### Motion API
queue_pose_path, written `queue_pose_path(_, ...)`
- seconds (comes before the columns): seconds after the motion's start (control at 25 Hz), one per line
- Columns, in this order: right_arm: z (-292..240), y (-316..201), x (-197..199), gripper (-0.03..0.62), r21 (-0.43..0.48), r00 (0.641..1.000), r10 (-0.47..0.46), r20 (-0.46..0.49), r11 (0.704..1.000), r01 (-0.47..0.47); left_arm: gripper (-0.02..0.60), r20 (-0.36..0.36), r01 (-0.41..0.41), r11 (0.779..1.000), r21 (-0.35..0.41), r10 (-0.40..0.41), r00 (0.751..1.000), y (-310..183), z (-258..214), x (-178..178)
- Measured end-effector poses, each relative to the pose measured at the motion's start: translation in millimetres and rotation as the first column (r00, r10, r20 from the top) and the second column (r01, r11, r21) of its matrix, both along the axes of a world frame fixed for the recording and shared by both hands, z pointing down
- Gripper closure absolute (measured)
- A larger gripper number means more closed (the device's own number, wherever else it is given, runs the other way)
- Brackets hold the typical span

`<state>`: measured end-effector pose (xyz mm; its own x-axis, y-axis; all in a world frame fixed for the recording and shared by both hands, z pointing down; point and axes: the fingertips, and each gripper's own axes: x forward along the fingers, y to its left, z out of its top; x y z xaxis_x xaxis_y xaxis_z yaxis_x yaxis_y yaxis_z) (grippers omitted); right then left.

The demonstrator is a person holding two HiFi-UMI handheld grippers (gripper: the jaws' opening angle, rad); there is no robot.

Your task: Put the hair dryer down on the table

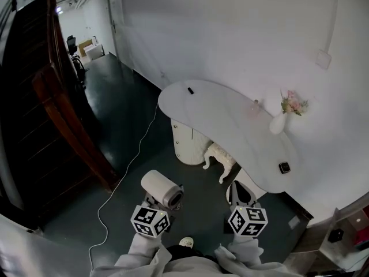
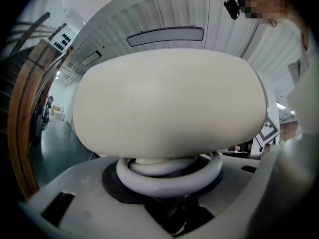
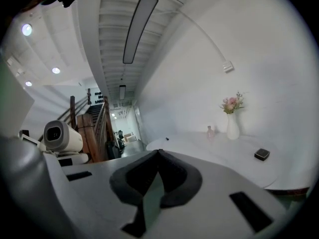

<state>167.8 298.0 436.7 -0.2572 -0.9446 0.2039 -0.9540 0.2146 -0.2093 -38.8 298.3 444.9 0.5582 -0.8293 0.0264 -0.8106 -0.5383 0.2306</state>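
A cream hair dryer (image 1: 162, 188) with a round barrel is held in the air over the dark floor, well short of the table. My left gripper (image 1: 164, 204) is shut on its grey handle ring; up close the barrel (image 2: 169, 103) fills the left gripper view above the jaws (image 2: 169, 176). In the right gripper view the hair dryer (image 3: 62, 137) shows at the left. My right gripper (image 1: 239, 193) hangs beside it, its jaws (image 3: 157, 156) together with nothing between them. The white curved table (image 1: 230, 117) lies ahead.
On the table stand a white vase with flowers (image 1: 279, 122), a small pink bottle (image 1: 255, 105), a small black box (image 1: 284, 167) and a dark bit (image 1: 191, 90). Under it are a white pedestal (image 1: 187, 143) and an ornate stool (image 1: 219, 157). A wooden staircase (image 1: 63, 120) rises left; a cord (image 1: 124, 178) crosses the floor.
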Motion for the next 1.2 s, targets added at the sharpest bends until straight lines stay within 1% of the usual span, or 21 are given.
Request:
queue_pose_path(0.16, 6, -23, -9, 0.545, -0.005, 1.0, 0.009, -0.001, 1.0, -0.009, 0.373, 0.002, -0.01, 1.0, -0.002, 0.01, 1.0, -22, 6, -9)
queue_pose_path(0.32, 11, -39, -21, 0.545, -0.011, 1.0, 0.008, 0.001, 1.0, -0.008, 0.373, -0.006, 0.001, 1.0, -0.013, -0.001, 1.0, -35, 12, -23)
queue_pose_path(0.64, 13, -45, -40, 0.545, -0.034, 1.0, -0.002, -0.008, 0.999, 0.001, 0.373, -0.005, 0.023, 0.999, -0.041, -0.024, 1.0, -32, 16, -49)
queue_pose_path(0.8, 18, -48, -48, 0.545, -0.058, 1.0, -0.015, -0.002, 0.998, 0.015, 0.373, -0.008, 0.046, 0.997, -0.068, -0.047, 0.999, -30, 23, -60)
queue_pose_path(0.96, 21, -58, -54, 0.545, -0.068, 0.999, -0.041, -0.014, 0.997, 0.04, 0.373, -0.013, 0.059, 0.995, -0.081, -0.061, 0.998, -36, 28, -64)
queue_pose_path(1.2, 30, -89, -57, 0.545, -0.083, 0.997, -0.077, -0.021, 0.994, 0.075, 0.373, -0.021, 0.076, 0.994, -0.082, -0.078, 0.997, -65, 33, -63)
